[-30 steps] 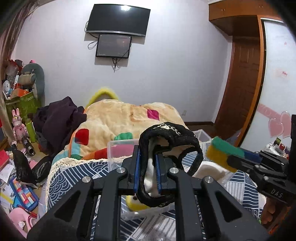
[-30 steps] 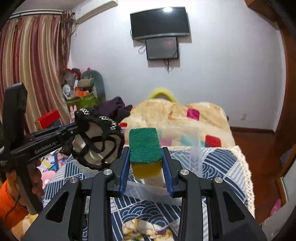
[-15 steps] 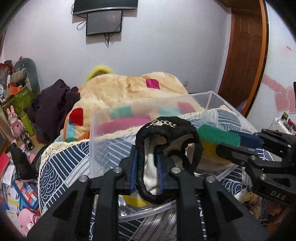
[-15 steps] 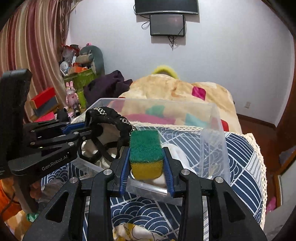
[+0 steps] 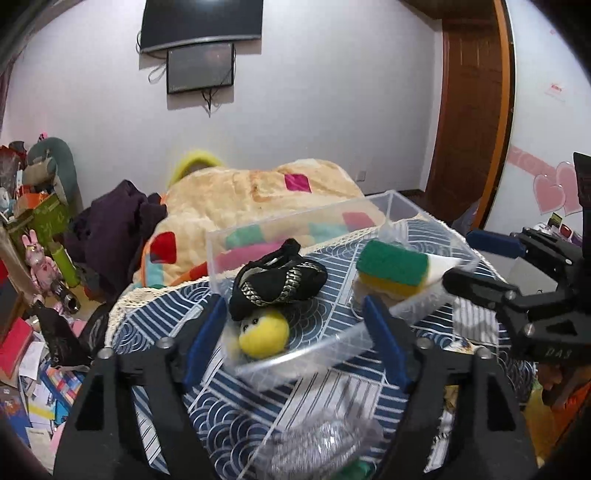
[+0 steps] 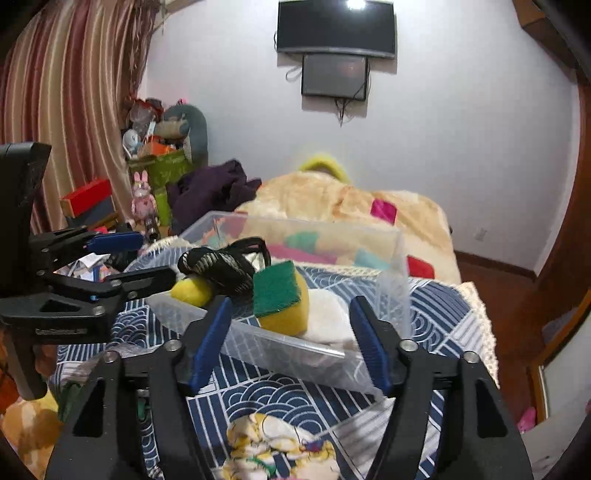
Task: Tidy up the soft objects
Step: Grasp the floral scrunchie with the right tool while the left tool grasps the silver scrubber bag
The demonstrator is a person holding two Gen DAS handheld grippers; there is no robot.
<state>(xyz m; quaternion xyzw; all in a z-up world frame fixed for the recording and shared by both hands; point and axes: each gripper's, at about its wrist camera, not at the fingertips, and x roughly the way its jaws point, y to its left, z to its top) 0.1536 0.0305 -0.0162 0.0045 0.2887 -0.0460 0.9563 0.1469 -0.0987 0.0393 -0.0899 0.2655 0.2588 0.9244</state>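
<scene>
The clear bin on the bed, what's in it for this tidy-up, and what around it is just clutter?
Part of the job:
- clear bin
- black braided item
- green and yellow sponge
- yellow plush ball
- white pad
- silver scourer, not yet binned

Just lying about:
- patchwork blanket
- dark clothes
- wall screens

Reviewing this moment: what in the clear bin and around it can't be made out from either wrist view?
- Yellow plush: mostly covered by the black strap item in both views.
- White soft thing: left view, the sponge hides most of it; its kind is unclear.
- Silver mesh ball: left view, blurred behind the left tongs.
- Patterned cloth: right view, cut by the bottom edge.
</scene>
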